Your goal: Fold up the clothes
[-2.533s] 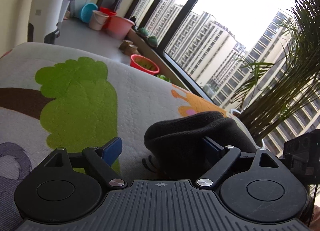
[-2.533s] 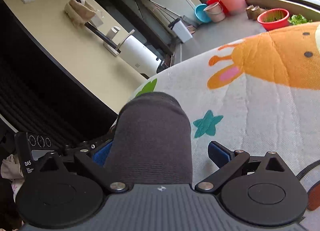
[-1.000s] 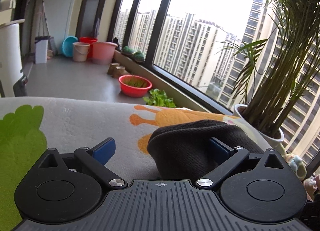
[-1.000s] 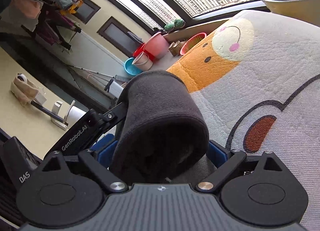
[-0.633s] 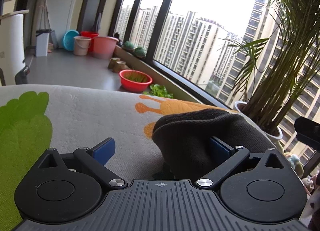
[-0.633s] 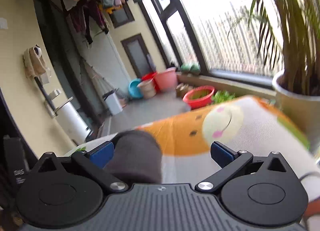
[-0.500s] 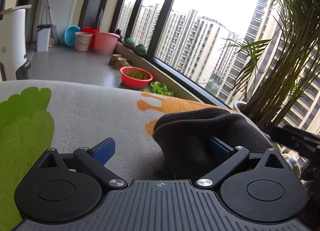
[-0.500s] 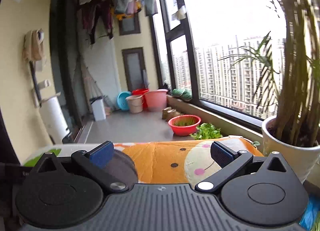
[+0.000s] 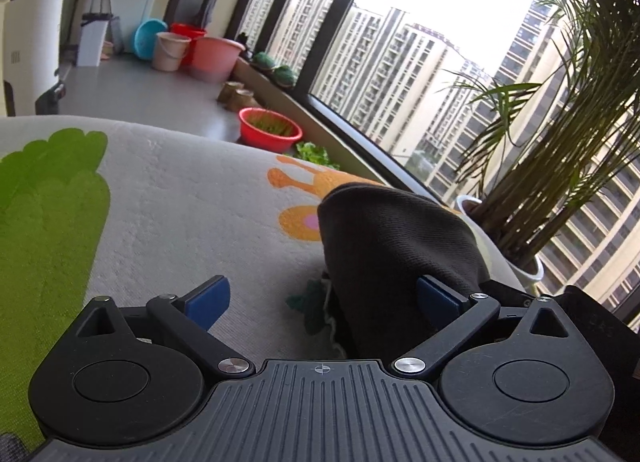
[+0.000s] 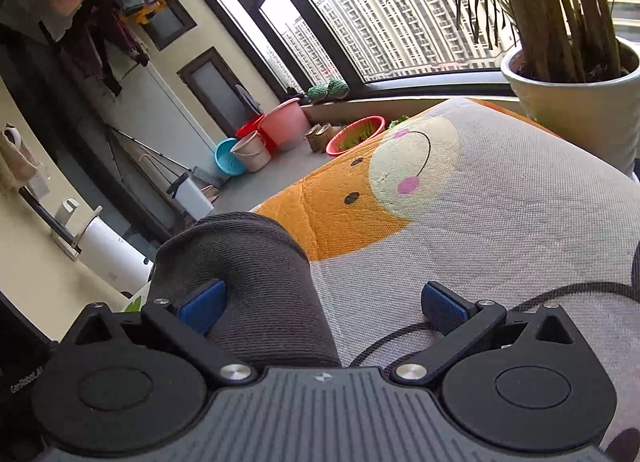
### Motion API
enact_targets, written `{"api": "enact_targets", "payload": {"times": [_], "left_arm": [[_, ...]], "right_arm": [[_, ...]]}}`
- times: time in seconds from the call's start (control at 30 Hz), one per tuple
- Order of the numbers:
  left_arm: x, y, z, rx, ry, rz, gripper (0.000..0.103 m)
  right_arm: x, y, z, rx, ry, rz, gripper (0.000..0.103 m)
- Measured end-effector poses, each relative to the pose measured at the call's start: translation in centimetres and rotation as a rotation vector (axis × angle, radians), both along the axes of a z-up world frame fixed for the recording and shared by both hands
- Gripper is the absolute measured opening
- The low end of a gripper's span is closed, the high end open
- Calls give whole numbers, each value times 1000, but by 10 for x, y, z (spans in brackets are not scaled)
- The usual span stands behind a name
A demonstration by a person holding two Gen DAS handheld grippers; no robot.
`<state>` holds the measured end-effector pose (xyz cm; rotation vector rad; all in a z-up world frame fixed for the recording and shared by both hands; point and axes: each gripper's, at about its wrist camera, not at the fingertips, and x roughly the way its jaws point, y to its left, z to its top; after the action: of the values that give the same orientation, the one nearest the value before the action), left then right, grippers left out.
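A dark garment [image 9: 392, 254] lies bunched on a cartoon-print mat [image 9: 180, 198]. Both the left gripper [image 9: 324, 296] and right gripper [image 10: 324, 302] stand wide apart — each with one finger tucked into the cloth, clamping nothing — seemingly to spread it for folding.

Both wrist cameras sit close behind their gripper, looking forward and slightly down; both share the cartoon-print surface [image 9: 192, 198] and windows [image 10: 384, 42].

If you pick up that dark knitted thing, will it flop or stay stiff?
Probably floppy: the dark knitted garment drapes in a soft hump on the cartoon mat. It looks light, too. The ribbed knit should grip rather than slip, and its rounded fold would likely sag flat, not roll.
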<state>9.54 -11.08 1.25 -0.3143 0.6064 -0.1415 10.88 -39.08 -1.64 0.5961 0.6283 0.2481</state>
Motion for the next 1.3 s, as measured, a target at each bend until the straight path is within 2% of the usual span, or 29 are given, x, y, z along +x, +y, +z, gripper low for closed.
{"api": "enact_targets", "payload": {"times": [0.07, 0.13, 0.23, 0.37, 0.47, 0.53, 0.77, 0.87, 0.93, 1.03, 1.17, 1.3], "left_arm": [[2, 2, -1, 71, -11, 52, 102], [2, 6, -3, 102, -2, 95, 102], [-2, 17, -1, 46, 4, 88, 101], [-9, 21, 8, -39, -31, 13, 101], [-2, 8, 6, -56, -37, -19, 101], [2, 1, 0, -53, -20, -15, 101], [-4, 8, -11, -68, 9, 22, 103], [-7, 11, -14, -90, 10, 24, 103], [-6, 10, -14, -87, 8, 26, 103], [-7, 10, -15, -86, 2, 28, 103], [-7, 9, -16, -84, -2, 26, 103], [-8, 9, -16, -85, -5, 30, 103]], "right_arm": [[0, 5, 1, 23, 13, 28, 103], [1, 10, 2, 35, 17, 85, 103], [2, 24, 7, -28, -19, 146, 103], [8, 26, 23, -258, -154, 154, 103], [13, 25, 28, -372, -214, 207, 103], [17, 23, 28, -361, -212, 243, 103], [22, 21, 33, -333, -235, 264, 103], [18, 20, 40, -297, -271, 198, 103], [27, 22, 36, -286, -233, 166, 103], [38, 33, 26, -347, -198, 175, 103], [39, 35, 28, -380, -218, 198, 103], [30, 18, 37, -312, -200, 181, 103]]}}
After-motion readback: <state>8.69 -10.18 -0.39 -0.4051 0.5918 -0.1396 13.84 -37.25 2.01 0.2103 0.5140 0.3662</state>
